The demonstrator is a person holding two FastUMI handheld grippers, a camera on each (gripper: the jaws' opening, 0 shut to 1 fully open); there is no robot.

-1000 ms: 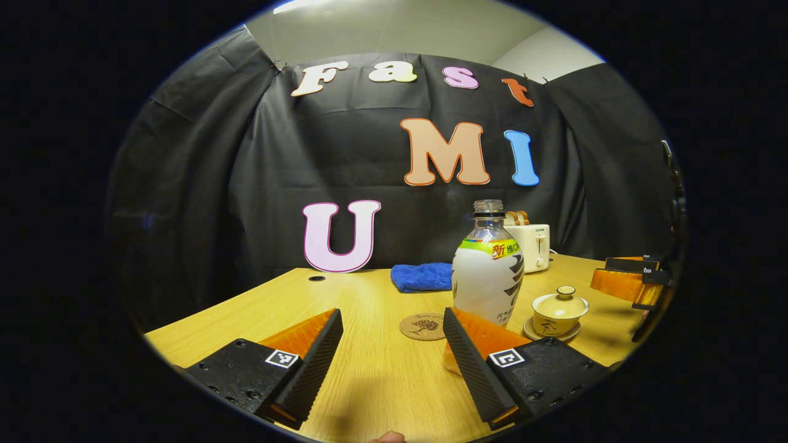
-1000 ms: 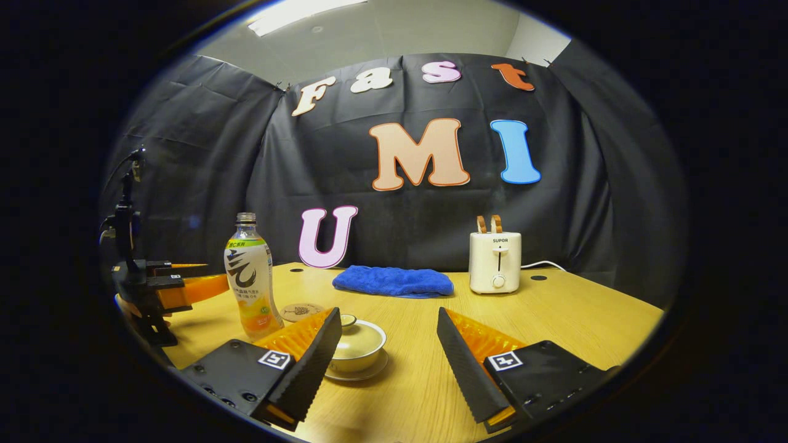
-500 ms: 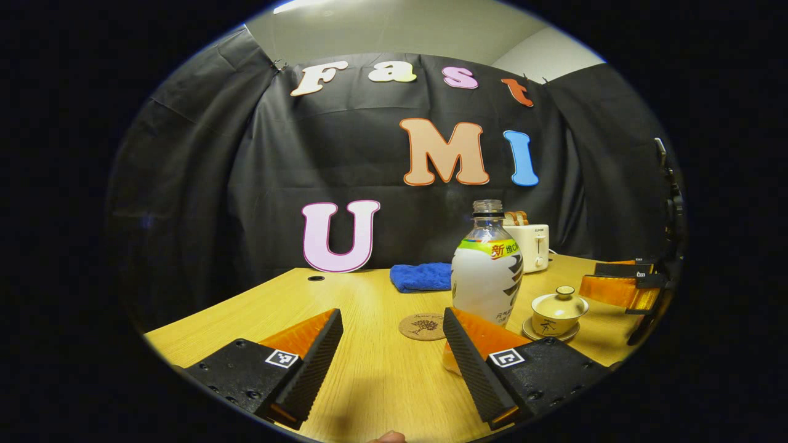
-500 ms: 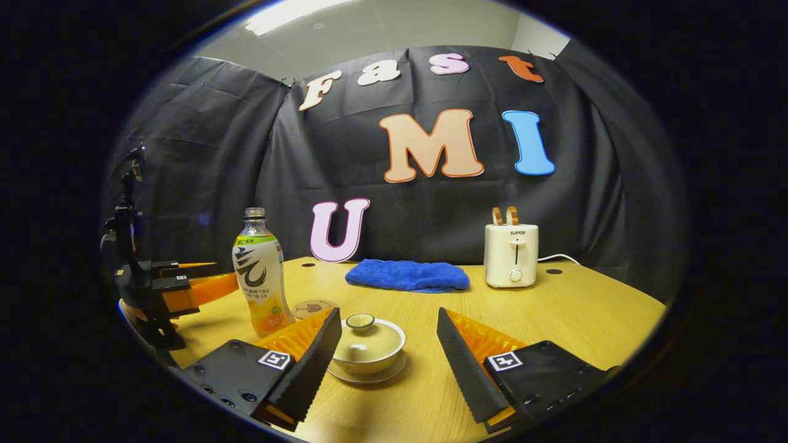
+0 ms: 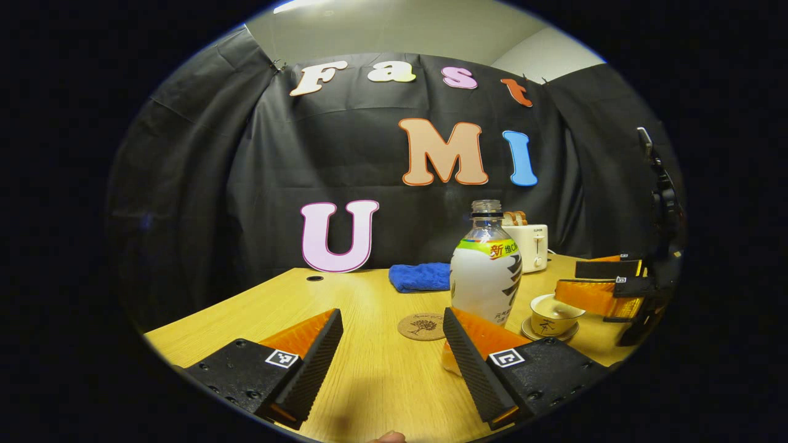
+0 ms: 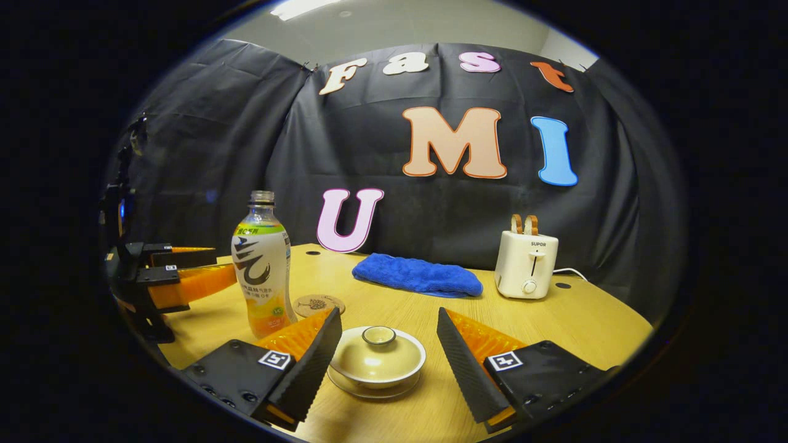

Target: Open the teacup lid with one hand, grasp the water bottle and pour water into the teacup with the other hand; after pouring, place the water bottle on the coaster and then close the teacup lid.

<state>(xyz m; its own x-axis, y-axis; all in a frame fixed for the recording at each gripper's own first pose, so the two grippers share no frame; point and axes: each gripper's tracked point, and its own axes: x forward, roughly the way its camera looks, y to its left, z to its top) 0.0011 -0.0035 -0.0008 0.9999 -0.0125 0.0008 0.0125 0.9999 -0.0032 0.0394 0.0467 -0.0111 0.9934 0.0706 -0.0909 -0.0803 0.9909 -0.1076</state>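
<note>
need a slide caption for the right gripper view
Open right gripper poised over the lidded teacup, water bottle and coaster beside it.

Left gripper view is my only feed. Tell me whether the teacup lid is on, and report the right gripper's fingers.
Observer: In the right gripper view the lid sits on the teacup, knob up.
Operator: Now the fingers.
Observer: The right gripper is open. Its fingers flank the teacup, one on each side, clear of the lid.
Operator: Report what the water bottle hides from me at the back.
Observer: Behind the water bottle, the blue towel lies flat with a gap of bare table between it and the toaster.
</note>
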